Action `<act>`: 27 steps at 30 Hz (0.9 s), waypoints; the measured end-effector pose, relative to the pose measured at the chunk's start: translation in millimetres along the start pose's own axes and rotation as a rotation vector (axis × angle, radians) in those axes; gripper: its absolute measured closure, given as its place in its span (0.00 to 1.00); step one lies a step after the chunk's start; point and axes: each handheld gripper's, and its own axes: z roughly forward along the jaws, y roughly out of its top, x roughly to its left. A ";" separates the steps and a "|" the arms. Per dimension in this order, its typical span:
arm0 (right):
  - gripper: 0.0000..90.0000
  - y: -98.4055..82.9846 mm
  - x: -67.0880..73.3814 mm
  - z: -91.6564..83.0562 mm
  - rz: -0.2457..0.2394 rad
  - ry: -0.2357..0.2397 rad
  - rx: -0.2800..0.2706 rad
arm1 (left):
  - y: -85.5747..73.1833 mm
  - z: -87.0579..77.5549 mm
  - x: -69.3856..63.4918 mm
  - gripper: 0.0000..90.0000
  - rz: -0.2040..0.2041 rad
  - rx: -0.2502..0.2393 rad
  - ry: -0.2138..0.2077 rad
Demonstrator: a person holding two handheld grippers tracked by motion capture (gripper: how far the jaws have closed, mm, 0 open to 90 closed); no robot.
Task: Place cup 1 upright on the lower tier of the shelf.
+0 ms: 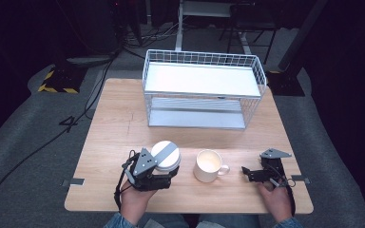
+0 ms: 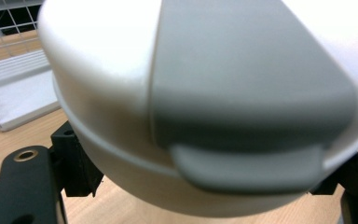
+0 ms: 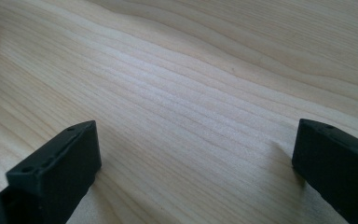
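A round white lid with a grey band and tab (image 1: pixel 166 155) is held at the front left of a light wooden table (image 1: pixel 114 123), gripped by the left gripper (image 1: pixel 164 167), whose black jaws are closed against the lid's rim on either side. In the left gripper view the lid (image 2: pixel 205 102) is seen very close, tilted, with wood visible beneath its lower edge, so it appears to be lifted off the surface. Just to the right of the lid, near the table's front middle, a cream mug (image 1: pixel 209 165) is set upright with its handle turned to the right. Farther right, the right gripper (image 1: pixel 245 172) is held low over the table near the front right corner, pointing toward the mug; its jaws are spread wide, with nothing between them but bare wood. Behind everything, a white wire rack with two shelves (image 1: pixel 203 90) is placed at the table's far side.
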 end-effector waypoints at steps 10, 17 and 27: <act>0.01 0.0 0.0 0.0 0.000 0.000 0.000 | 17.6 7.9 7.6 0.21 -0.011 -0.021 0.006; 0.01 0.0 0.0 -0.1 -0.001 0.000 0.001 | 31.6 24.8 15.0 0.21 -0.012 -0.012 0.016; 0.01 0.0 0.0 -0.1 -0.001 -0.001 0.000 | 41.3 51.4 21.4 0.21 -0.001 -0.002 0.025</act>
